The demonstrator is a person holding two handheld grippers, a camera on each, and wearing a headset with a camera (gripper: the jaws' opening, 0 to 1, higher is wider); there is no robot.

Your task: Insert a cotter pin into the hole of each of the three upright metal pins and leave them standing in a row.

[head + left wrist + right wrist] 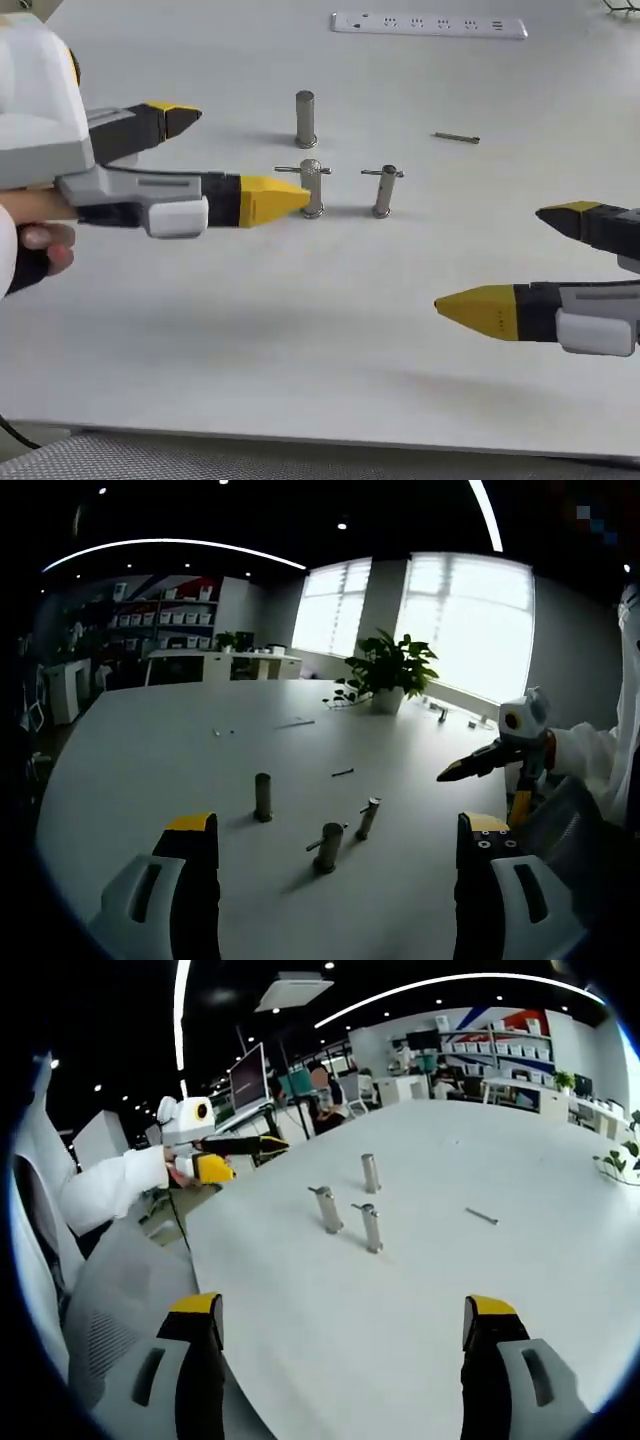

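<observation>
Left gripper (pixel 252 155) and right gripper (pixel 488 258) hover level, jaws apart, flanking metal pins (pixel 385 192).

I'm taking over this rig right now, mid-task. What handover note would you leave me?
Left gripper: open, empty, lower jaw tip close by the front-left metal pin.
Right gripper: open, empty, over the table on the right.
Done: front-left metal pin and front-right metal pin stand side by side, with the left cotter pin and right cotter pin through them.
Left: rear metal pin stands bare behind them. The loose cotter pin lies to its right. Insert it, then probably bring that pin into the row.
</observation>
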